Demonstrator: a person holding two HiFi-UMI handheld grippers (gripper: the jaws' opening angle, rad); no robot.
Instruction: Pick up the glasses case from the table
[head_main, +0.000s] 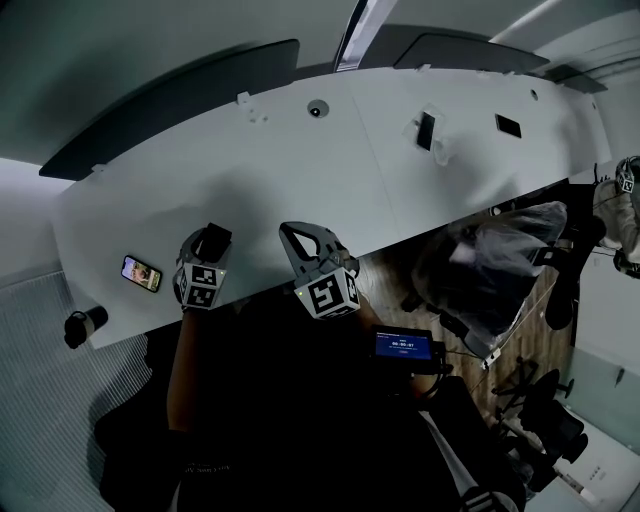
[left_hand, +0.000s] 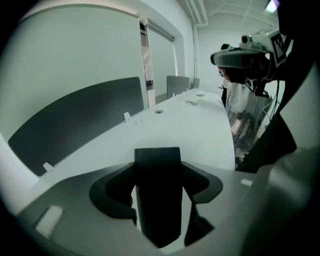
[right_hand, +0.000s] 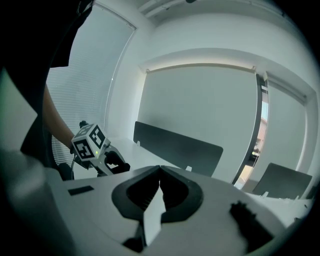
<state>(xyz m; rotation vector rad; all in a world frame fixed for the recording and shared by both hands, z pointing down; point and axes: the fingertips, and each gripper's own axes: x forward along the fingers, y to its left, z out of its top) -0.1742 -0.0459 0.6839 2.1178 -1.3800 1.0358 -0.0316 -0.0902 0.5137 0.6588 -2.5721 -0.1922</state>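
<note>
The black glasses case sits upright between the jaws of my left gripper, above the near edge of the white table. In the left gripper view the case fills the gap of the left gripper, with both jaws pressed against its sides and the tabletop below it. My right gripper hovers beside it to the right. Its jaws meet at the tips with nothing between them, as the right gripper view shows. That view also shows the left gripper's marker cube at the left.
A phone lies on the table left of the left gripper. A dark round object sits at the table's left corner. Small black items lie far across the table. Dark divider panels line the far edge. A plastic-covered chair stands at the right.
</note>
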